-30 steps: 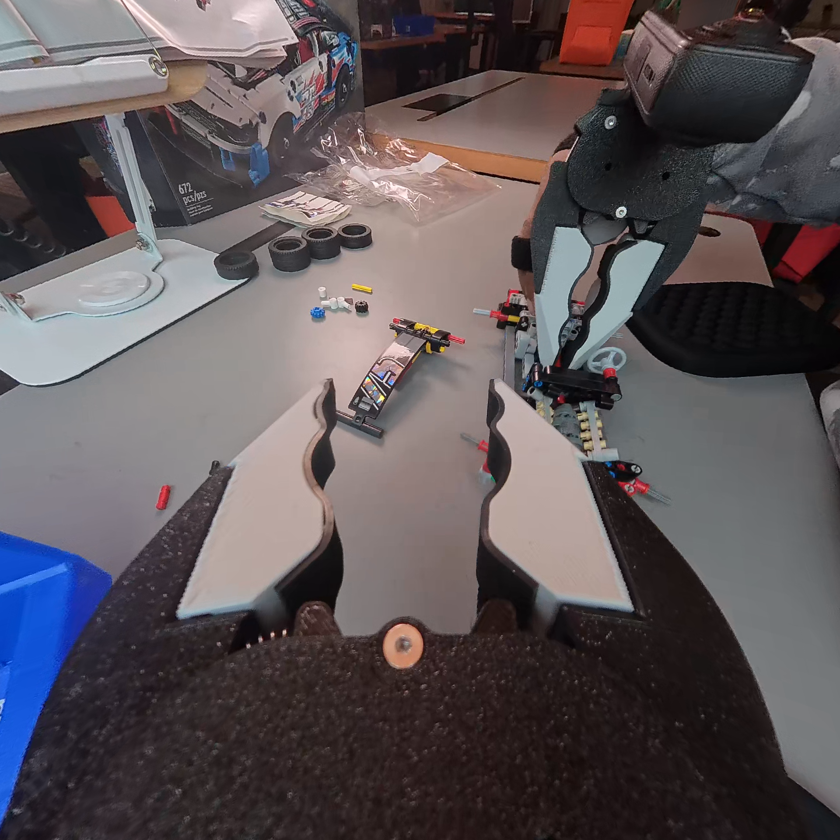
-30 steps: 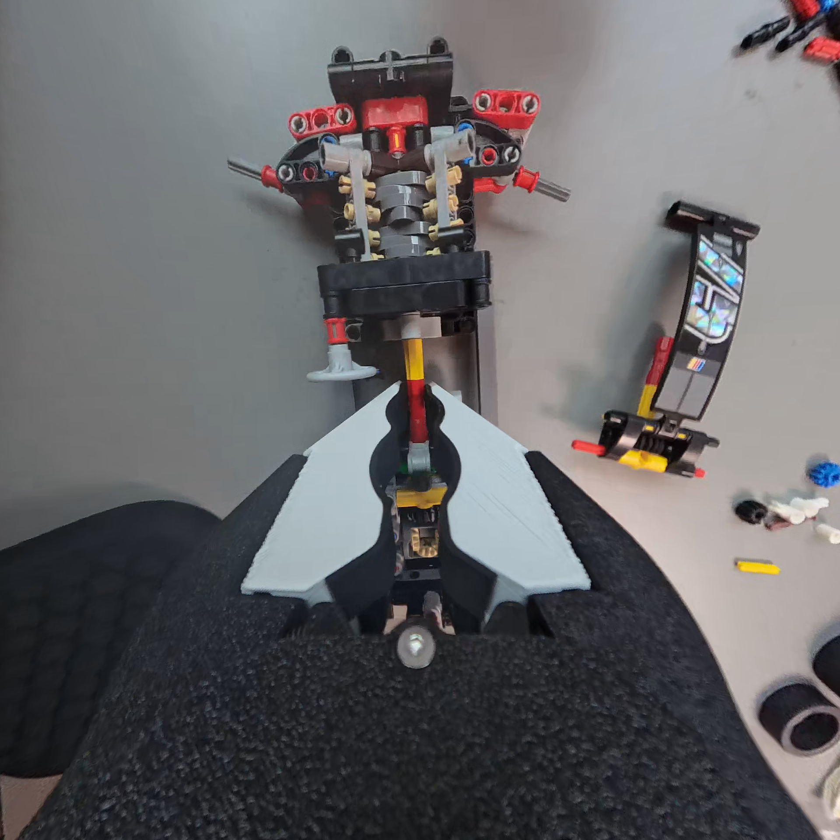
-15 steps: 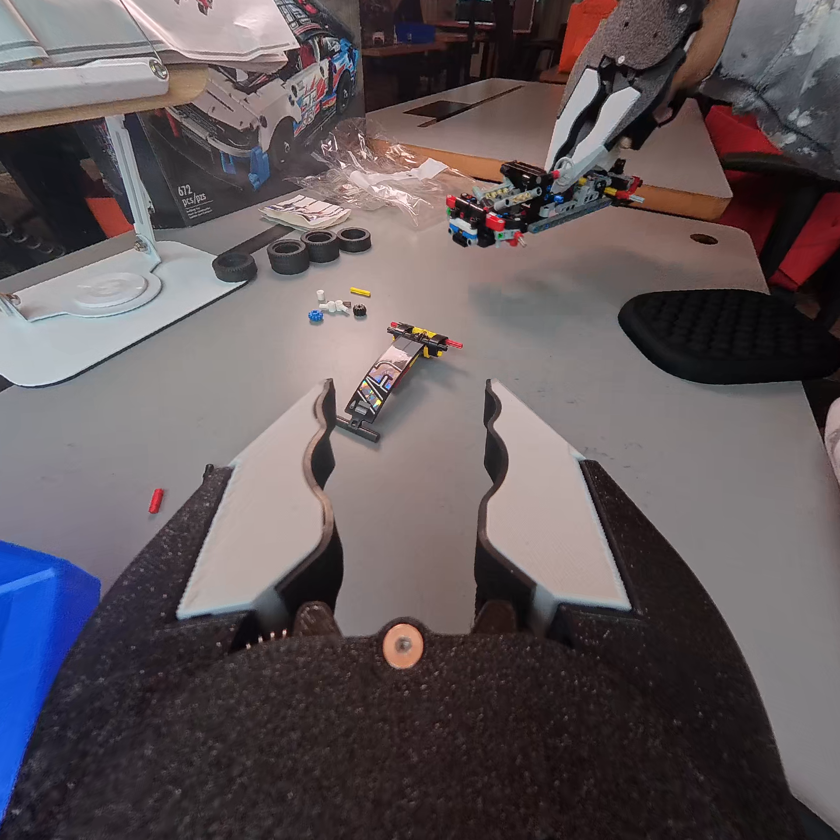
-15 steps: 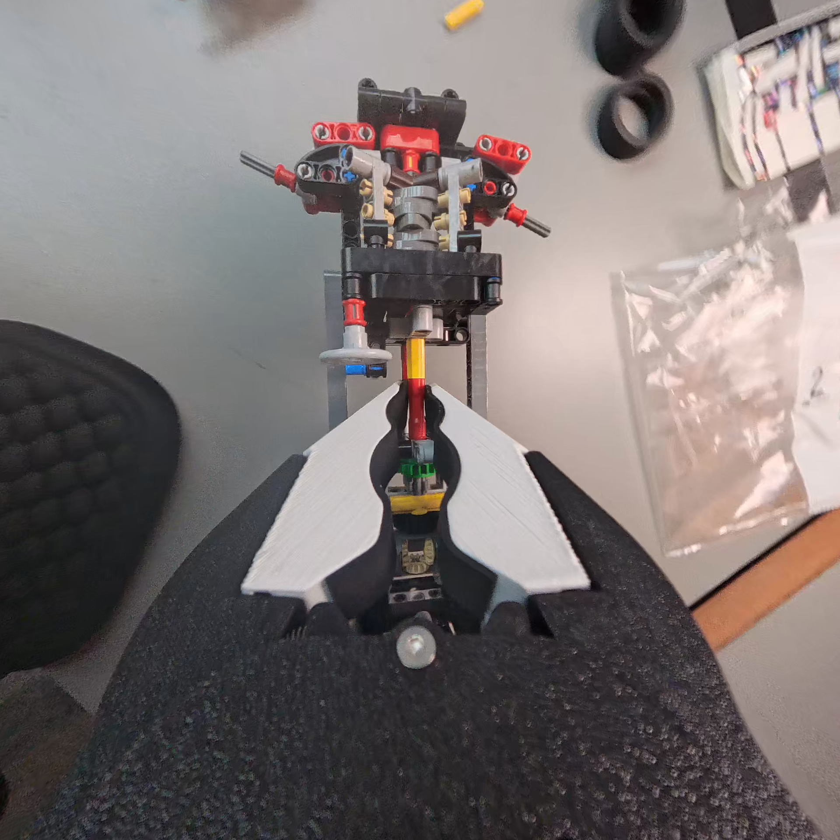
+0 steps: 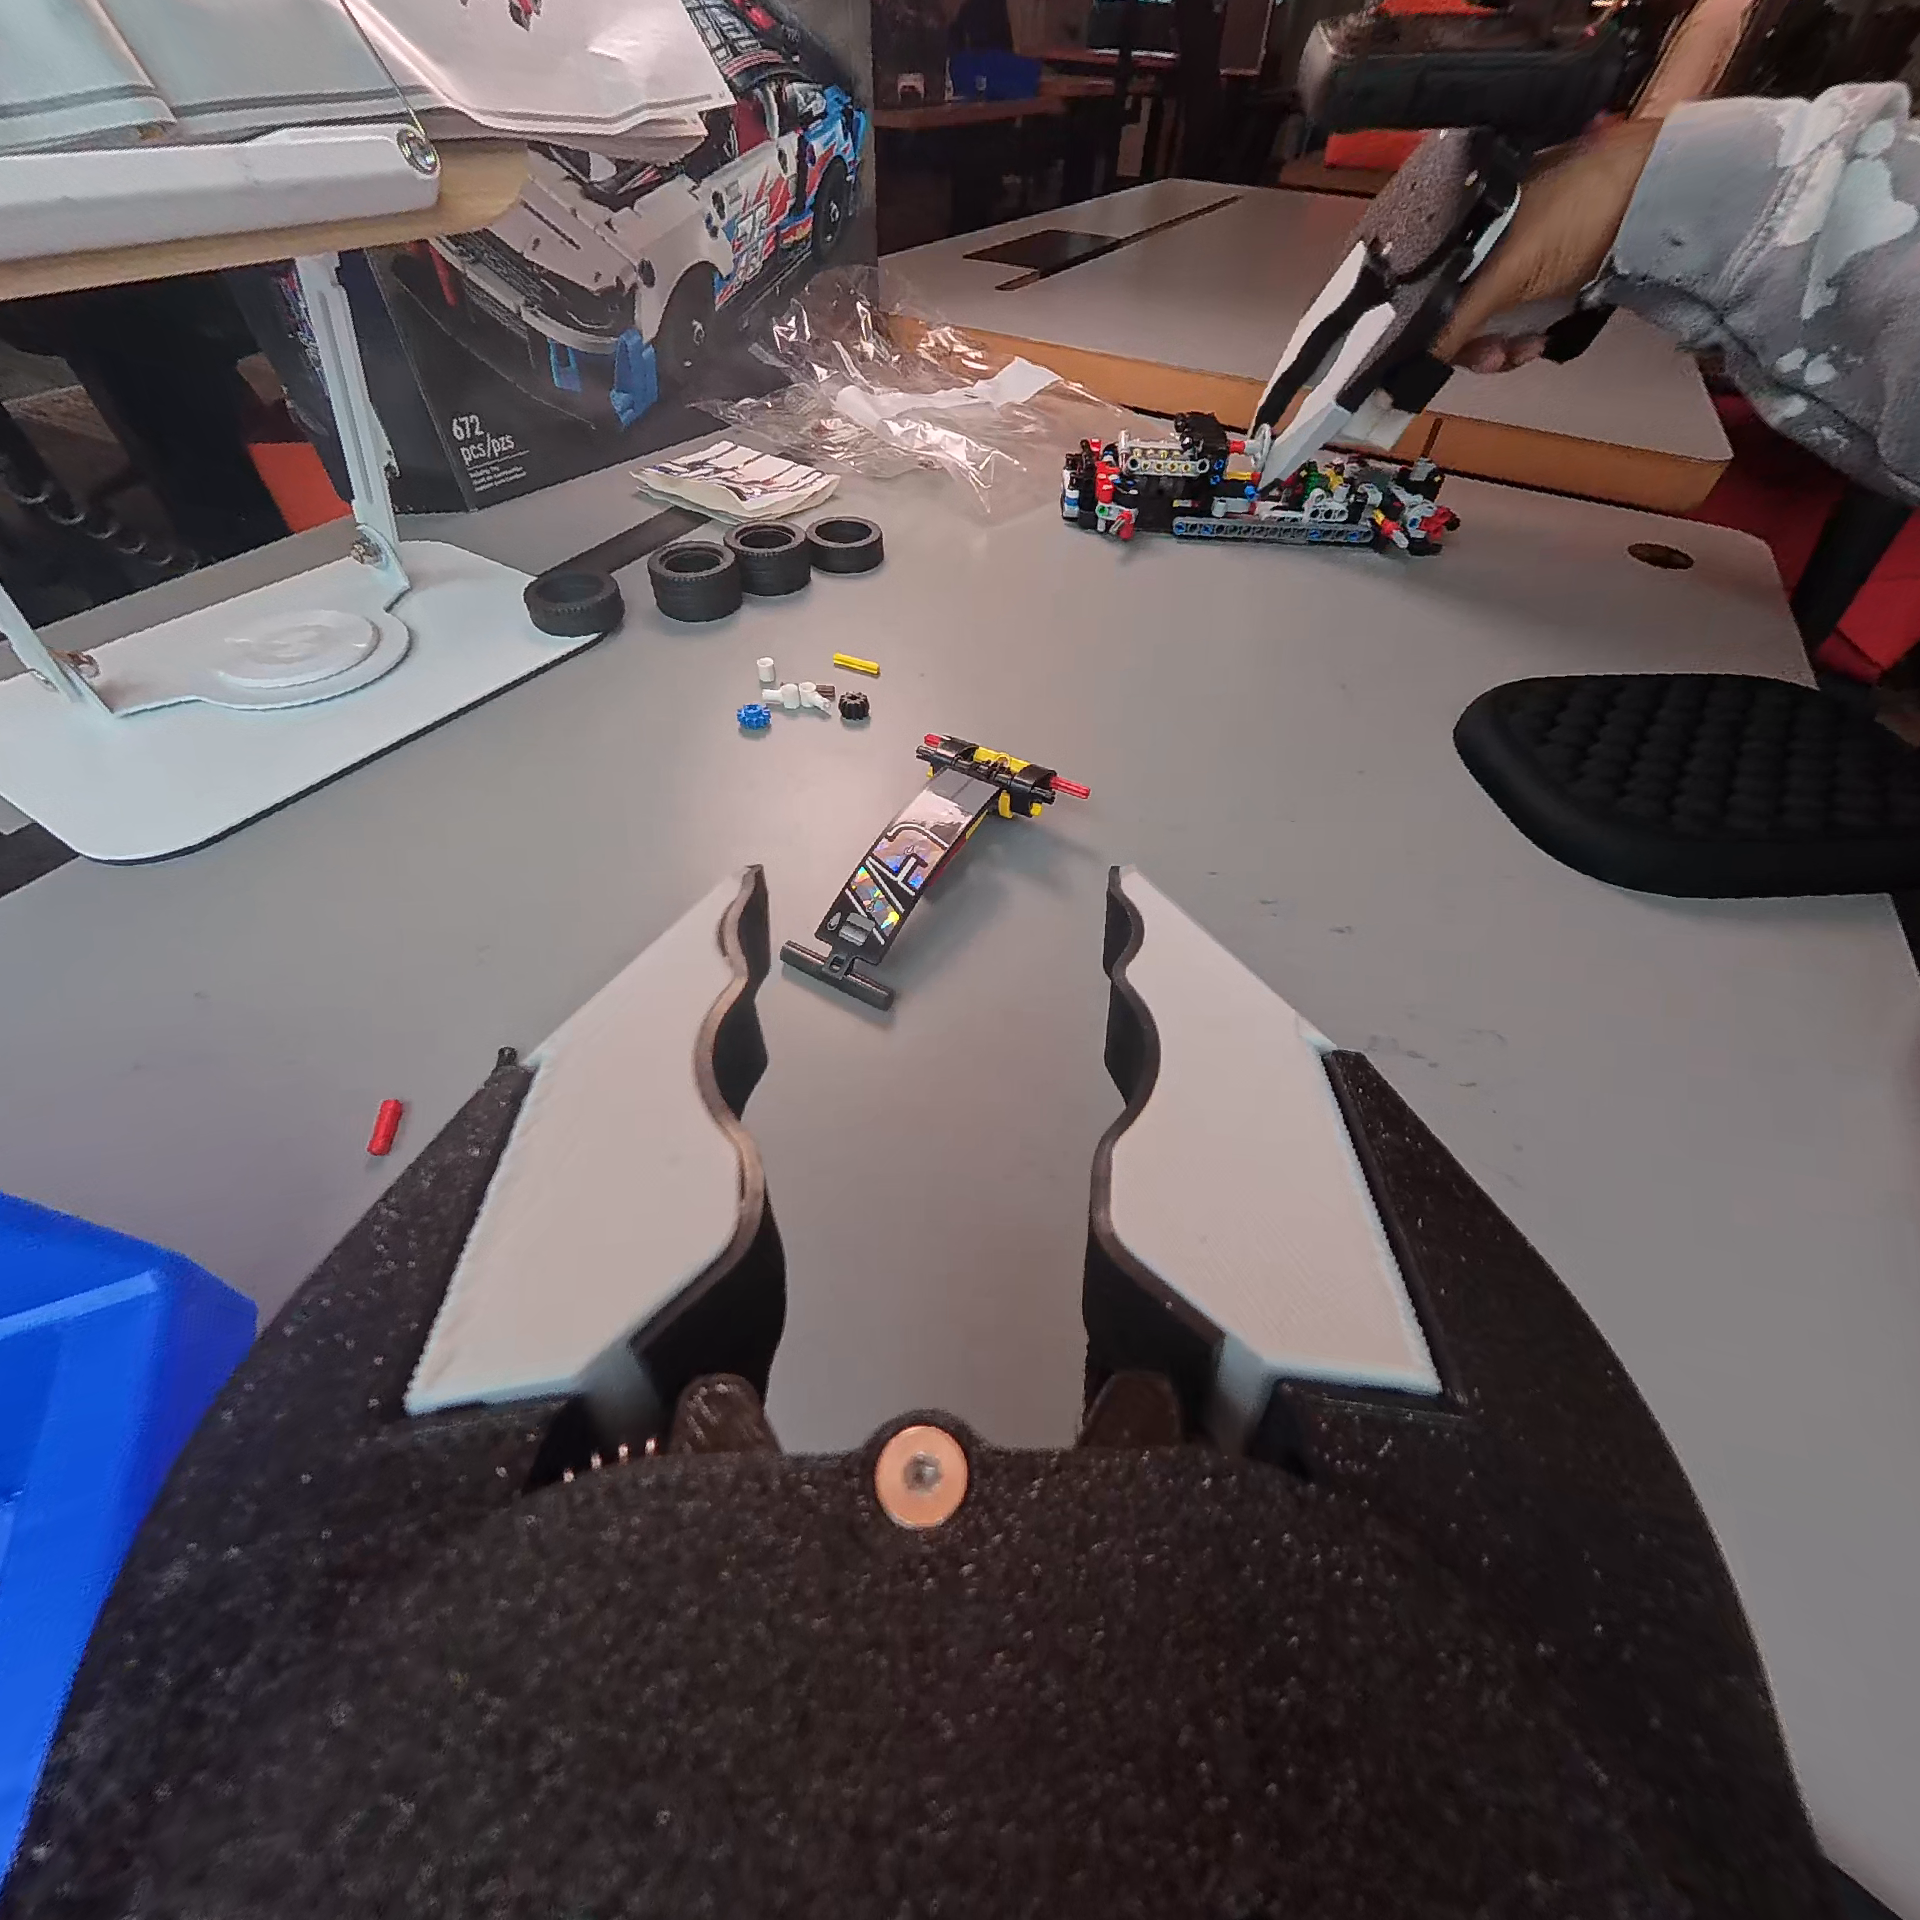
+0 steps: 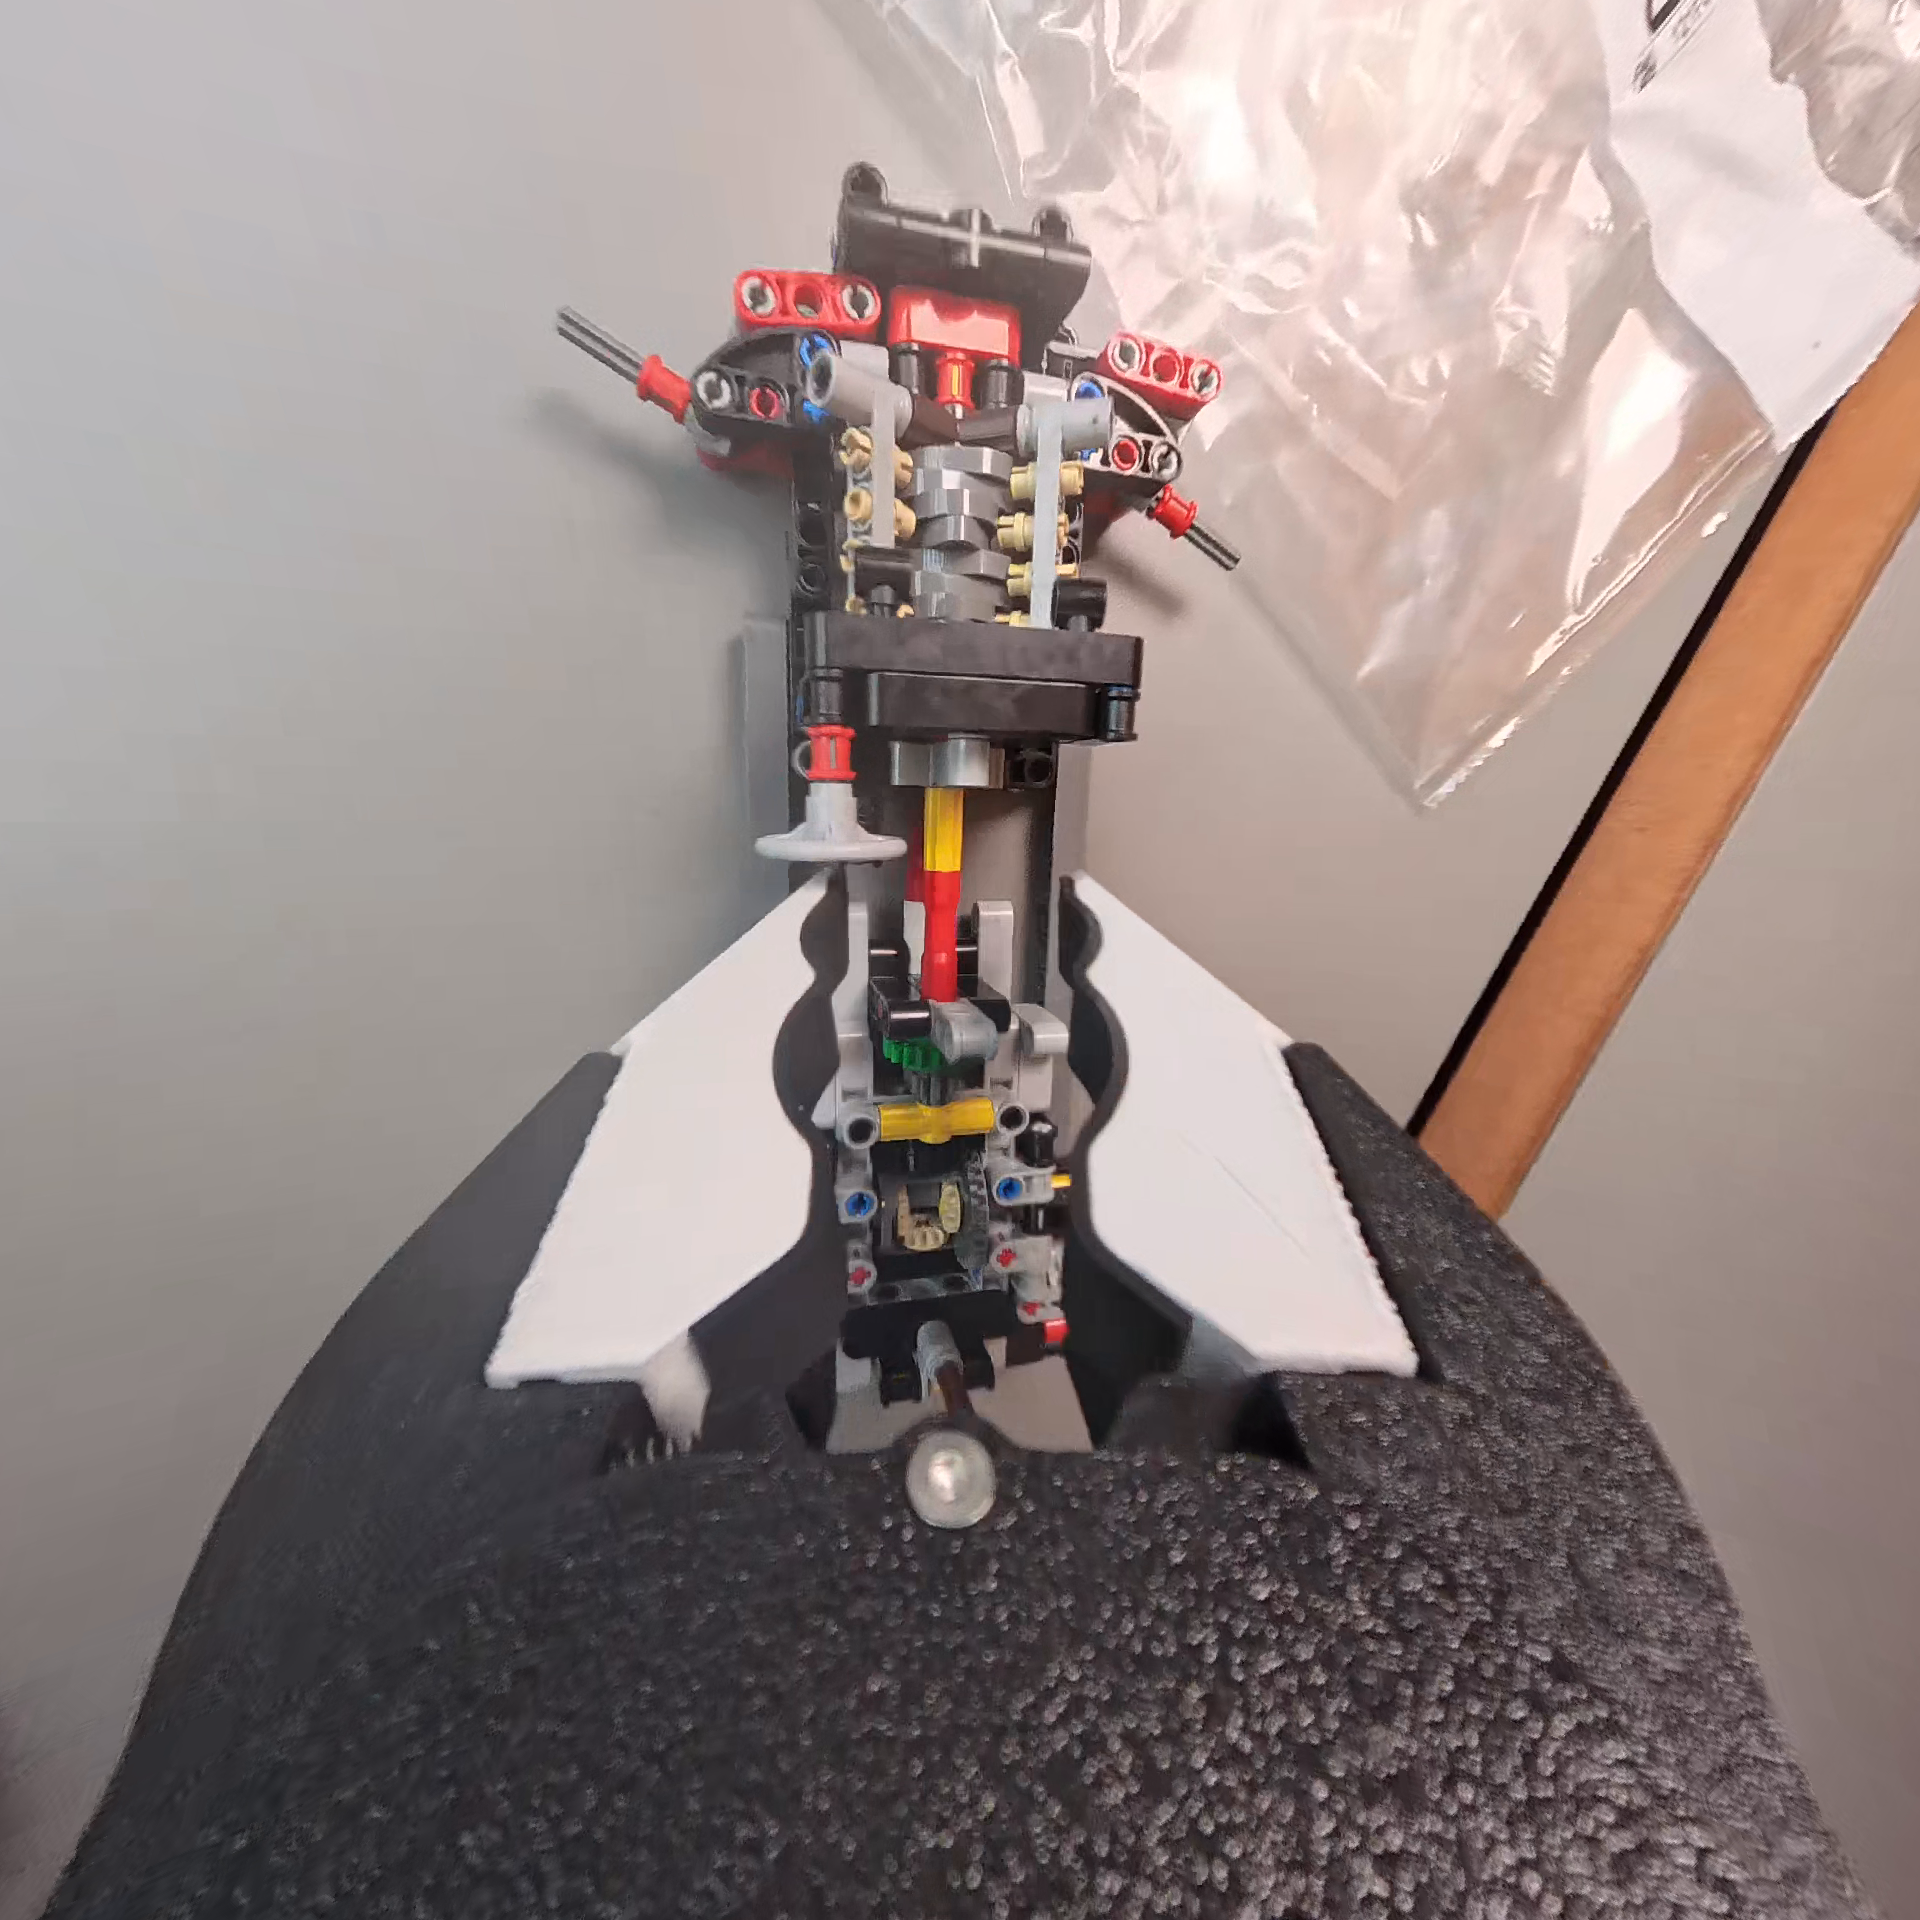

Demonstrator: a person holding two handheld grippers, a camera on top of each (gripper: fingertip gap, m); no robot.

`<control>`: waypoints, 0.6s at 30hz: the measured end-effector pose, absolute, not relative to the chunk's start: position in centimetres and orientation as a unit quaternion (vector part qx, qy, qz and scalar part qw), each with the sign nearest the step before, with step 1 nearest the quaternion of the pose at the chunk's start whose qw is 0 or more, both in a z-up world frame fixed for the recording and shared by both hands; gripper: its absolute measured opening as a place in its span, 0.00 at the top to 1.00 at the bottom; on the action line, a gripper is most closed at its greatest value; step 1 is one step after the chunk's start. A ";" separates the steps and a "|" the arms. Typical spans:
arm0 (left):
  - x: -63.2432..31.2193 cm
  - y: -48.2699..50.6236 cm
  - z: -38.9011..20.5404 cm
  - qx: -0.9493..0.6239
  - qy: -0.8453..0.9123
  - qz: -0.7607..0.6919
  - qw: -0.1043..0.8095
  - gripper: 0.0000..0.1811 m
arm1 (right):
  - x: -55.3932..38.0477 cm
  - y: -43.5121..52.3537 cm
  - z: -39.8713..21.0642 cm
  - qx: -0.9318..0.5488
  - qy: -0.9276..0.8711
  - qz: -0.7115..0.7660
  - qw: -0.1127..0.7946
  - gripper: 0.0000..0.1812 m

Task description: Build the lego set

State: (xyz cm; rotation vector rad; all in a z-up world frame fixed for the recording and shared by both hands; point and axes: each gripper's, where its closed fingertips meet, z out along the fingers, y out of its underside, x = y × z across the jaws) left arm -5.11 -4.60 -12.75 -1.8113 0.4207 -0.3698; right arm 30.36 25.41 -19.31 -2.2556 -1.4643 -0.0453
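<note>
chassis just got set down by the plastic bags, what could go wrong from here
1. The right tool has opened but its fingers still straddle the chassis; pulling back crooked could drag it.
2. The chassis's protruding axle pin sits close to the loose plastic bag and might snag it.

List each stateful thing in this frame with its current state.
Left gripper: open, empty, above the table.
Right gripper: fingers spread, straddling the chassis.
Lego chassis: resting on the table, partly built, no wheels.
Curved panel piece: lying flat, unattached.
Four tyres: loose, unmounted.
Plastic bag: opened, crumpled.
</note>
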 end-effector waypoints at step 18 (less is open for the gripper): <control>-11.3 0.8 -6.7 -0.770 0.107 -0.040 0.628 0.80 | 6.9 19.9 -4.4 -0.599 -0.591 0.138 0.523 0.83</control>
